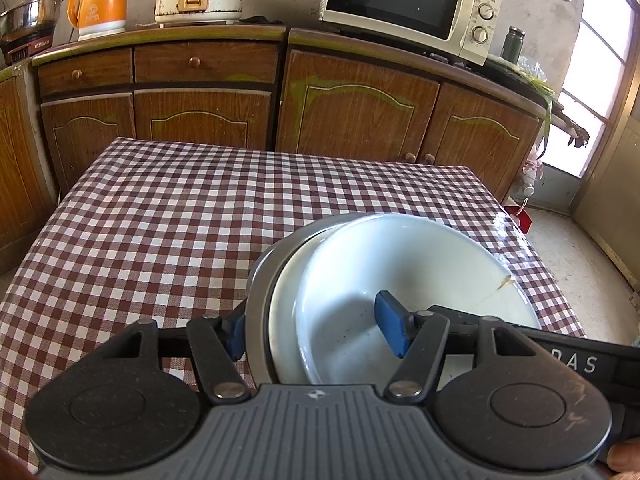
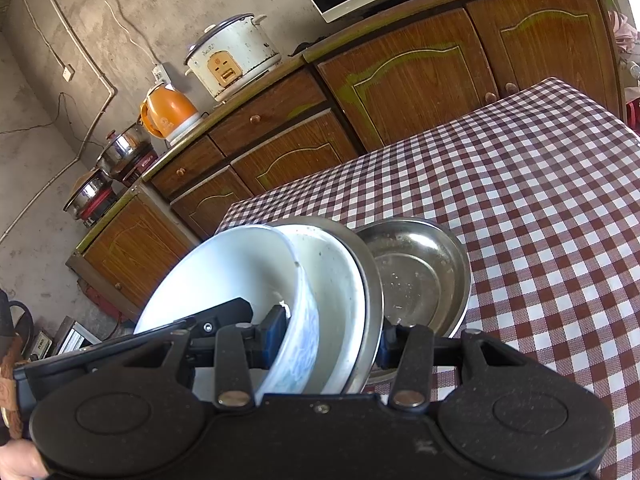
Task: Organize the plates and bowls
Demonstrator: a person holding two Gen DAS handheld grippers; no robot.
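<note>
Left gripper: closed on the nested dishes, one pad outside the steel rim, one inside the white bowl.
Right gripper: clamped on the same stack, left pad inside the white bowl, right pad behind the steel plate.
Stack: held tilted over the tabletop's near edge.
Steel bowl: on the tabletop, just beside the stack.
Far: cabinets beyond the far edge.

Tablecloth is maroon-and-white gingham. White bowl sits in a steel dish; from the right wrist its outside shows a faint blue pattern. Gripper pads are blue on black arms. Cabinets are brown woodgrain, kettle orange, microwave cream.
</note>
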